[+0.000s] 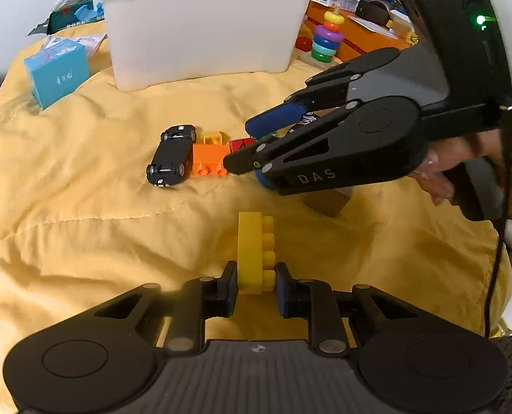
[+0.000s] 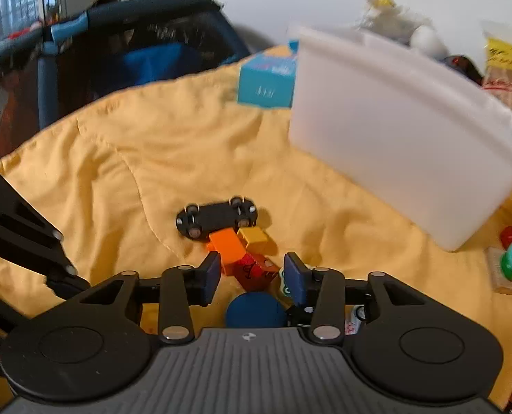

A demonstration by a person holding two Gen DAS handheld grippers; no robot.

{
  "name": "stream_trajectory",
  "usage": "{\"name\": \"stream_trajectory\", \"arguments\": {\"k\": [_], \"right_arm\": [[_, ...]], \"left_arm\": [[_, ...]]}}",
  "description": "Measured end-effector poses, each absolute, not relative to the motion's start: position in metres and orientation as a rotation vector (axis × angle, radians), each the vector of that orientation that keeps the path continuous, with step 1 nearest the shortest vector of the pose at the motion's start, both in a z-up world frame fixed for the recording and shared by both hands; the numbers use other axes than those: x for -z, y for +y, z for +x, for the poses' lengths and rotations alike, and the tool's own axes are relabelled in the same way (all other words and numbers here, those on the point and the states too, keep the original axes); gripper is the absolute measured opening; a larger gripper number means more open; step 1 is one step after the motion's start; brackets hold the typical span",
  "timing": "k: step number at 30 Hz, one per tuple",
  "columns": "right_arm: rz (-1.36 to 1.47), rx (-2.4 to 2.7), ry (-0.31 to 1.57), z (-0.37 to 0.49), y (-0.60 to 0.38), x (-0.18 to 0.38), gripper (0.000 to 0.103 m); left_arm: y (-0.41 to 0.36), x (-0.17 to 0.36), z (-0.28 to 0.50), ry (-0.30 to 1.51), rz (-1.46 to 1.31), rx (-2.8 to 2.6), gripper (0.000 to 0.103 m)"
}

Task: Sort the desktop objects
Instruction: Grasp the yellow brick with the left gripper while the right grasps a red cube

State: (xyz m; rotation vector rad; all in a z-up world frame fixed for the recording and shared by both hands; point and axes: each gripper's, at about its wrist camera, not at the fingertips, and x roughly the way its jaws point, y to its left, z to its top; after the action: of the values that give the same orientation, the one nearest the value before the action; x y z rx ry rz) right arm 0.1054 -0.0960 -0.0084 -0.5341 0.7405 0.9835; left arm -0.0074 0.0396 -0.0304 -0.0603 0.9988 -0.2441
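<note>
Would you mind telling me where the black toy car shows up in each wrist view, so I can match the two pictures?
Left wrist view: the black toy car lies left of centre on the yellow cloth, against the orange block.
Right wrist view: the car sits near the centre, just beyond the orange block.
Shared landmark: the white bin, beyond the car in both.

It was a home, most likely a child's play corner. A soft yellow quilted blanket point(image 1: 83, 234) covered the surface under the claws. Beyond them stood a white plastic bin point(image 1: 200, 31) and a small blue carton point(image 1: 57, 70). A rainbow ring stacker point(image 1: 326, 39) and bright wooden toys lay off to the right, and a mesh-sided playpen point(image 2: 94, 55) rose at the far left.
</note>
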Motion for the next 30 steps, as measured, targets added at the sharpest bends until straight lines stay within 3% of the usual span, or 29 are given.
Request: {"name": "stream_trajectory", "arguments": {"k": [3,6,15,19,27,30], "right_arm": [[-0.549,-0.997,0.733,0.109,-0.096,0.01,0.041],[-0.6,-1.04,0.722,0.106,-0.094,0.008,0.034],[-0.557,-1.003,0.629,0.071,-0.123,-0.031,0.034],[-0.518,-0.967,0.637,0.054,-0.155,-0.05,0.034],[-0.552,-0.83,0.748,0.037,-0.191,-0.009,0.034],[-0.532,-0.816,0.757,0.031,-0.194,0.004,0.037]], "left_arm": [[0.056,0.029,-0.006,0.984,-0.171,0.281,0.027],[0.071,0.028,-0.006,0.962,-0.268,0.273,0.03],[0.09,0.009,-0.012,0.889,-0.223,0.216,0.035],[0.07,0.005,-0.018,0.866,-0.117,0.247,0.048],[0.049,0.029,-0.009,0.941,0.01,0.224,0.047],[0.048,0.033,-0.008,0.955,0.005,0.211,0.033]]}}
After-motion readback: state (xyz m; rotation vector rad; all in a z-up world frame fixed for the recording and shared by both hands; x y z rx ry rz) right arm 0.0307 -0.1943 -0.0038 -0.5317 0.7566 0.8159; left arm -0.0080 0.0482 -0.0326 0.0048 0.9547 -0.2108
